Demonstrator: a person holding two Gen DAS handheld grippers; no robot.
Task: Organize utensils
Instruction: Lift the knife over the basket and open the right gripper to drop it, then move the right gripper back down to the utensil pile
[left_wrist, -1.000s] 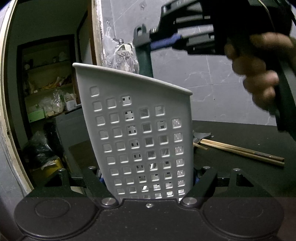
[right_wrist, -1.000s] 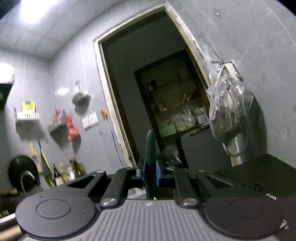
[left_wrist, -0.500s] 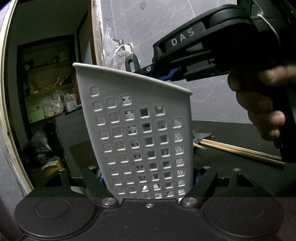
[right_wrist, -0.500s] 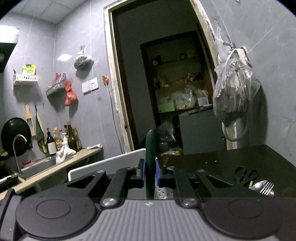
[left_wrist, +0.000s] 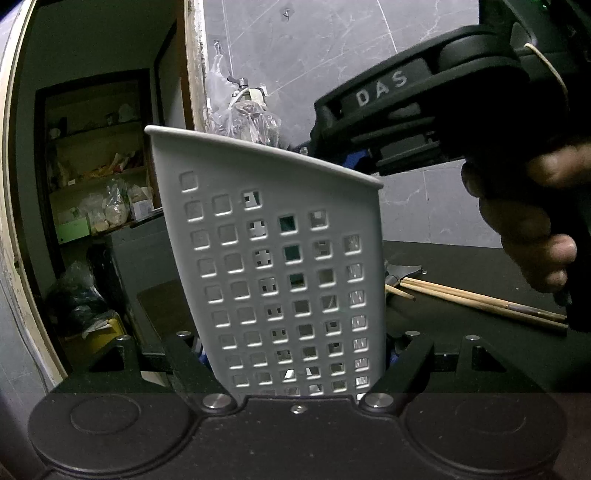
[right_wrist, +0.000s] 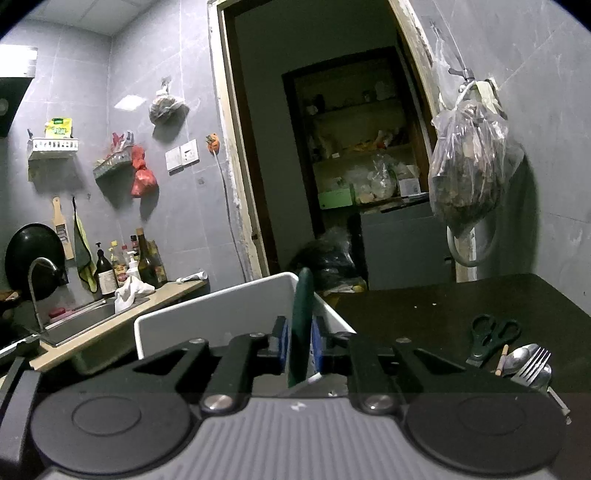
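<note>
A white perforated utensil holder (left_wrist: 258, 206) stands upright on the black table (right_wrist: 424, 306), and my left gripper (left_wrist: 295, 347) is shut on its lower part. The right gripper (right_wrist: 301, 343) hovers over the holder's rim (right_wrist: 207, 325); in the left wrist view that gripper (left_wrist: 325, 151) comes in from the upper right. Its jaws are opening. A green-handled utensil (right_wrist: 303, 314) stands between the blue pads, leaning and loose, with its lower part inside the holder. Through the holes I see green (left_wrist: 291, 253).
Wooden chopsticks (left_wrist: 480, 299) and a metal tool lie on the table right of the holder. Black scissors (right_wrist: 491, 332), spoons and a fork (right_wrist: 528, 363) lie at the right. A person's hand (left_wrist: 528, 229) grips the right tool. A sink (right_wrist: 85, 321) sits far left.
The right gripper came down over the holder with the green-handled utensil, which sank inside. Its pads spread slightly off the handle. The left gripper and the holder stayed still.
</note>
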